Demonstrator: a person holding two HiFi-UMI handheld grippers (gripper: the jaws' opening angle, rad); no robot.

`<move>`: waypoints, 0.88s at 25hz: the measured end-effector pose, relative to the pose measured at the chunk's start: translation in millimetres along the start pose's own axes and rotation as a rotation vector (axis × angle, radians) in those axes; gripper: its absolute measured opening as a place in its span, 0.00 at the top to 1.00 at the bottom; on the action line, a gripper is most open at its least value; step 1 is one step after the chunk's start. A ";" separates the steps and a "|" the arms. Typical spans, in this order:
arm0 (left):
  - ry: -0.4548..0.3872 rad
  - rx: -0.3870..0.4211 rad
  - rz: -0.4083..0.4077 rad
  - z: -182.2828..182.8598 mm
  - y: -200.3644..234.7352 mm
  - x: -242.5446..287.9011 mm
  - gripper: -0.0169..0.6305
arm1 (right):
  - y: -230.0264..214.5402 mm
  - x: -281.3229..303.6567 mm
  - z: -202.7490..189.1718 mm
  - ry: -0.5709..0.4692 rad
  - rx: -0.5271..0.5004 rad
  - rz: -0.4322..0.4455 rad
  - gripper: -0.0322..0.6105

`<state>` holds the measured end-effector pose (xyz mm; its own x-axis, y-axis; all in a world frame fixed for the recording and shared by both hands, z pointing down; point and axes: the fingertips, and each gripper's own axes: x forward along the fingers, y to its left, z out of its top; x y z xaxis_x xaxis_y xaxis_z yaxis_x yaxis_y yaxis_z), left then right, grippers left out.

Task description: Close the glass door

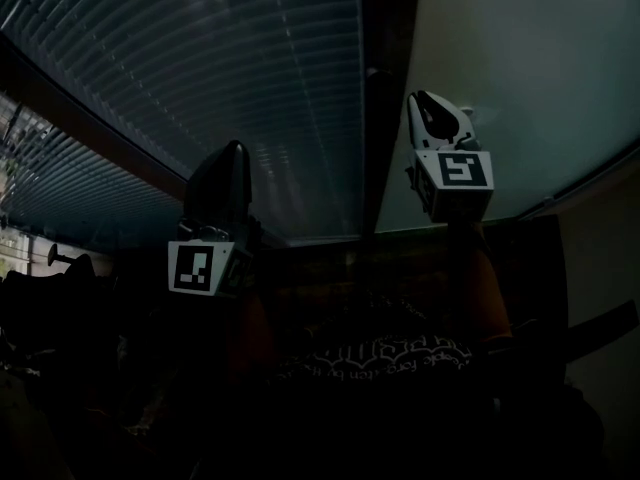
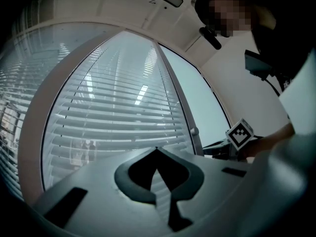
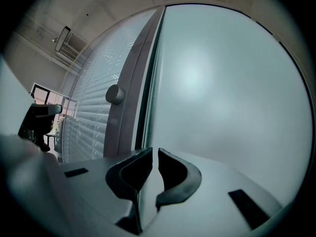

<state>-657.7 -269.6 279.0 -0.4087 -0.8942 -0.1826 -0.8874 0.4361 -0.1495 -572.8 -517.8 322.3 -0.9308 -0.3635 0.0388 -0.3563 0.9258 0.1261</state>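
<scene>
The glass door [image 1: 270, 88] is a tall pane with horizontal blinds behind it. Its dark upright frame [image 1: 385, 98] carries a small round knob [image 3: 115, 94], which shows again as the knob [image 2: 194, 131] in the left gripper view. Right of the frame is a frosted glass panel [image 3: 222, 83], and a thin dark line runs between frame and panel. My left gripper [image 1: 232, 153] points at the blinds pane, shut and holding nothing. My right gripper [image 1: 425, 103] points at the frosted panel just right of the frame, shut and holding nothing. Neither gripper visibly touches the glass.
My dark printed shirt [image 1: 390, 353] fills the bottom of the head view. A dark stand or chair [image 3: 38, 122] is at the left of the right gripper view. Long ceiling lights [image 3: 63, 37] hang above. Dark clutter [image 1: 60, 268] lies at the lower left.
</scene>
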 end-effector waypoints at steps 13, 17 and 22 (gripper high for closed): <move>-0.006 0.002 -0.015 1.1 0.3 -1.4 0.97 | 2.3 0.8 0.0 0.021 0.010 -0.001 0.89; -0.006 0.000 -0.018 3.4 2.1 -6.9 0.97 | 2.4 -3.6 2.3 0.023 0.007 -0.013 0.89; -0.012 -0.006 -0.030 4.9 4.7 -14.7 0.97 | 4.8 -14.3 9.5 0.012 0.002 -0.036 0.89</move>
<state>-654.9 -253.9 276.3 -0.3796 -0.9055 -0.1895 -0.9005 0.4087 -0.1489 -562.0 -507.2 312.9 -0.9164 -0.3975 0.0458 -0.3895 0.9125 0.1253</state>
